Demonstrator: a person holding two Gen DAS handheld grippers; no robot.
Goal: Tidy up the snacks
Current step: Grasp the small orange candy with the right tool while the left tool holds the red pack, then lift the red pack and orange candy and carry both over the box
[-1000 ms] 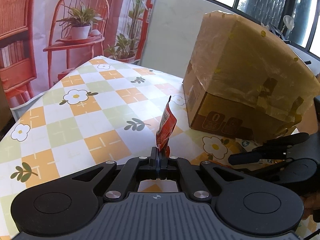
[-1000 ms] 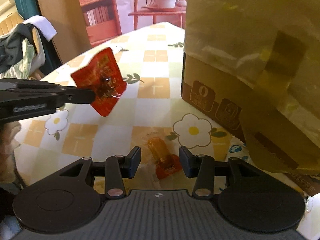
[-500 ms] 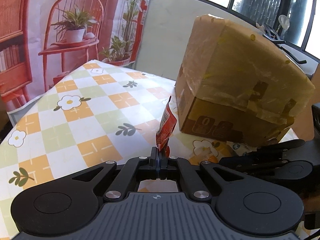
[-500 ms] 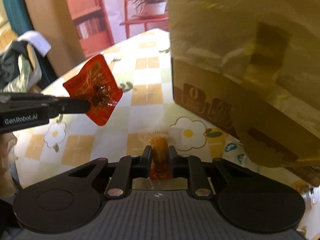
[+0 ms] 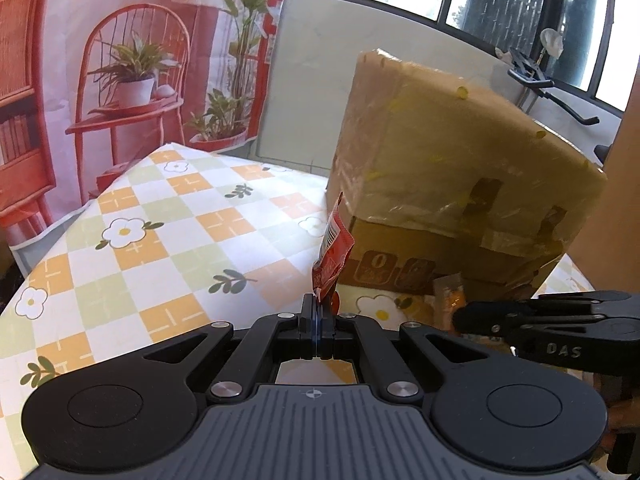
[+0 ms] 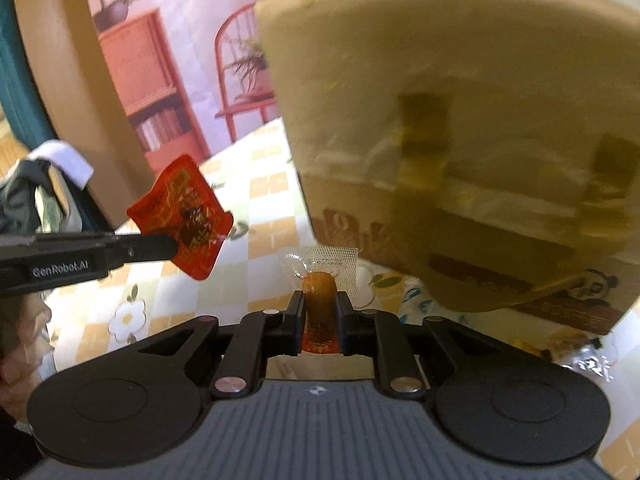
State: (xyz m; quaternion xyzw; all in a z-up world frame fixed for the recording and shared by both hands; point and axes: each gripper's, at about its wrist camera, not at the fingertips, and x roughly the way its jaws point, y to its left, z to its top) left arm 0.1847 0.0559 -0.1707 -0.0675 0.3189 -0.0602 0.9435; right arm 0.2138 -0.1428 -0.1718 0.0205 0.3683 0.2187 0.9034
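Your left gripper [image 5: 318,312] has its jaws pressed flat on the bottom edge of a thin red foil snack packet [image 5: 332,248], which stands edge-on above the checked floral surface [image 5: 160,240], while your right gripper [image 6: 319,316] is clamped around a small amber jelly snack in a clear wrapper [image 6: 319,284], its long axis running forward. The tape-wrapped cardboard box [image 5: 452,168] rises just ahead and right of both, nearer your right gripper, its opening not visible

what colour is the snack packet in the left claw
Red, with dark printed markings on the snack packet; the right wrist view shows its flat face best.
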